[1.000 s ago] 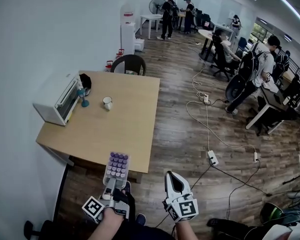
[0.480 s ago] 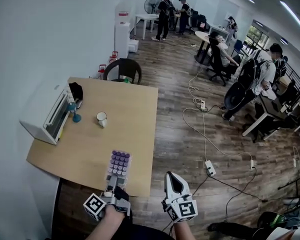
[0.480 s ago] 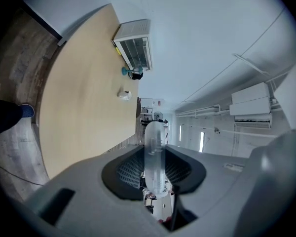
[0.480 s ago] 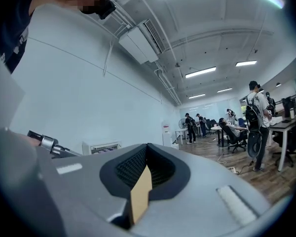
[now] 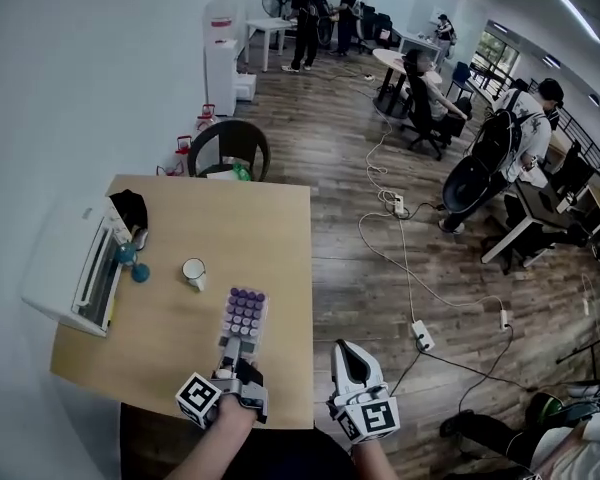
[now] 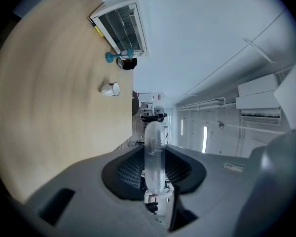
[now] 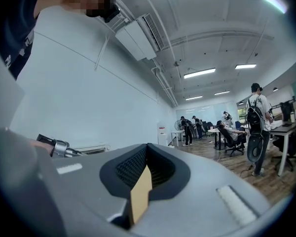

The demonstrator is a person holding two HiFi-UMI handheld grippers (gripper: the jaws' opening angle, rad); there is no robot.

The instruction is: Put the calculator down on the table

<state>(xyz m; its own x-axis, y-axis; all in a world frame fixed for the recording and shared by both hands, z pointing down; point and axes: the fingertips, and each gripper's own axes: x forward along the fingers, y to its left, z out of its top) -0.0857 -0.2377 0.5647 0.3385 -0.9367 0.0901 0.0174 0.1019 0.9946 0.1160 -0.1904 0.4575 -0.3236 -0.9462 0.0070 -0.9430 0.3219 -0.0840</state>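
The calculator (image 5: 245,316), pale with rows of purple keys, sticks out forward from my left gripper (image 5: 239,352), which is shut on its near end. It hangs over the near right part of the wooden table (image 5: 276,226); whether it touches the top I cannot tell. The left gripper view shows the calculator (image 6: 154,152) edge-on between the dark pads of the left gripper (image 6: 154,163), with the table (image 6: 49,112) along the left. My right gripper (image 5: 346,348) is off the table's right edge, above the floor, shut and empty. In its own view the right gripper (image 7: 147,148) has its tips together.
On the table's left stand a white boxy appliance (image 5: 75,278), a blue object (image 5: 138,271), a black object (image 5: 130,208) and a white mug (image 5: 193,272). A dark chair (image 5: 230,146) stands behind the table. Cables and a power strip (image 5: 421,336) lie on the floor; people stand at desks farther back.
Both grippers have come forward to the table. The calculator, earlier at the near edge, is now well over the tabletop. Both grips look the same.
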